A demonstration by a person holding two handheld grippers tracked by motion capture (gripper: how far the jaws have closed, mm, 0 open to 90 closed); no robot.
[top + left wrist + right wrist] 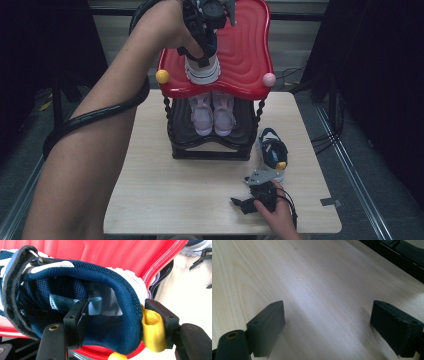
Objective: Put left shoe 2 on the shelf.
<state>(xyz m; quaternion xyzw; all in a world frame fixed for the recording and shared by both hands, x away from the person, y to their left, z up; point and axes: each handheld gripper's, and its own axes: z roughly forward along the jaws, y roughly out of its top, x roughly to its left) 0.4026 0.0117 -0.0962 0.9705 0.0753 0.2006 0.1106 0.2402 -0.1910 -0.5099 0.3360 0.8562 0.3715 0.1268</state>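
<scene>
A navy mesh shoe [75, 285] with a white sole [202, 72] stands on the red top shelf [245, 55] of a shoe rack. My left gripper [116, 322] straddles its heel. One jaw is inside the shoe and the other rests against the yellow heel loop [152, 330]. A gap shows between the inner pad and the heel wall, so the jaws stand open. In the high view the left gripper [202, 52] comes down on the shoe from above. My right gripper [327, 327] lies wide open on the wooden table, with nothing between its jaws. In the high view the right gripper [242, 204] is near the front edge.
A pair of pink shoes [212, 112] sits on the rack's black lower shelf. A second navy shoe [273, 152] lies on the table [165, 185] right of the rack, just beyond the right hand. Yellow [162, 76] and pink [269, 79] knobs mark the red shelf's front corners.
</scene>
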